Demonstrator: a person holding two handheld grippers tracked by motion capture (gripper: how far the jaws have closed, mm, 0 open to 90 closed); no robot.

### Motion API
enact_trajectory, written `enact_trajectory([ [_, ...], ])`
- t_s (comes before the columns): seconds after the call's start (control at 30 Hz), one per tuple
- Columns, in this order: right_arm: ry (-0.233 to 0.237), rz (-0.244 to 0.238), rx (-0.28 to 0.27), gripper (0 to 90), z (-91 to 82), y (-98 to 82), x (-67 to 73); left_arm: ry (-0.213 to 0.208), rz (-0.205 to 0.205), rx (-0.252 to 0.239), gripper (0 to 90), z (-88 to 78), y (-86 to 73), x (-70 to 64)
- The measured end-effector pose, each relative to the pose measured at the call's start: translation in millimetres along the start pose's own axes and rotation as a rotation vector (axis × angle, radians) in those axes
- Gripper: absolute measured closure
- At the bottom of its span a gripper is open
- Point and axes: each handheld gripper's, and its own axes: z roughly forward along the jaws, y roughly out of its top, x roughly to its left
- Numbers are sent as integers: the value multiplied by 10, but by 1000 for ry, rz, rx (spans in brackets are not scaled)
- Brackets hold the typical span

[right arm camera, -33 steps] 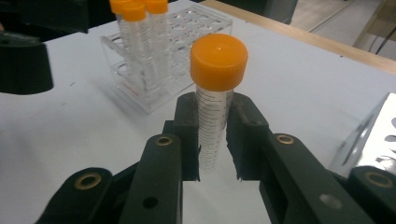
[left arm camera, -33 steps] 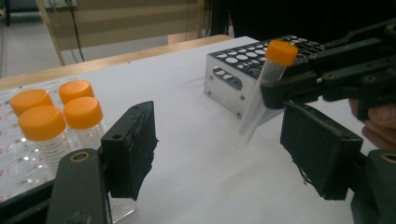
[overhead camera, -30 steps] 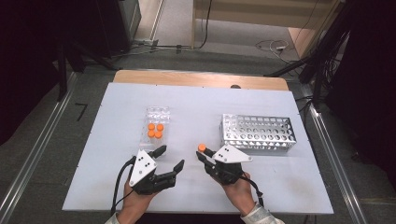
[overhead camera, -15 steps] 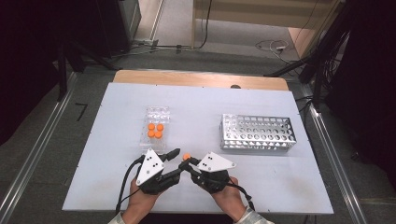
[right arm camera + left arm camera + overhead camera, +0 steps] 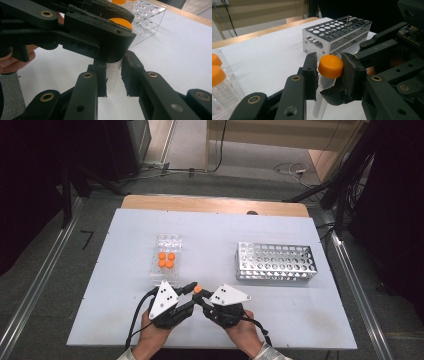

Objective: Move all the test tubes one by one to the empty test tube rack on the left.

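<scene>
White tabletop, dark room around, cables on floor beyond. Both grippers low & near the front edge, tips meeting mid-table. Right gripper clamped on a clear tube, graduated body squeezed between its two pads, upright-ish. Left gripper just been closing, now tight on the same tube's orange cap, cap pinched between its pads, tube body hanging down below them. From the high view, orange cap right where left gripper and right gripper touch tips. Beyond left jaws: metal rack, many holes, well apart from the tube. Beside left jaws, at the view's left edge: clear rack w/ four more orange-capped tubes. Metal rack off to the right of right jaws, near but not touching. Hands wrapped round both gripper bodies.
</scene>
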Motion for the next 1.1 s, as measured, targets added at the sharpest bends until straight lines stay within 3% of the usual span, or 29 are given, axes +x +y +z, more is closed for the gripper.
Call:
enact_trajectory([
  [0.57,16,13,-3,713,-4,5,-3,7,8,-2,699,-13,7,2],
  [0.87,52,36,20,380,13,17,-30,15,-2,-11,699,-37,15,26],
  [1.1,35,35,30,275,-9,16,-67,23,-14,-23,700,-82,30,50],
])
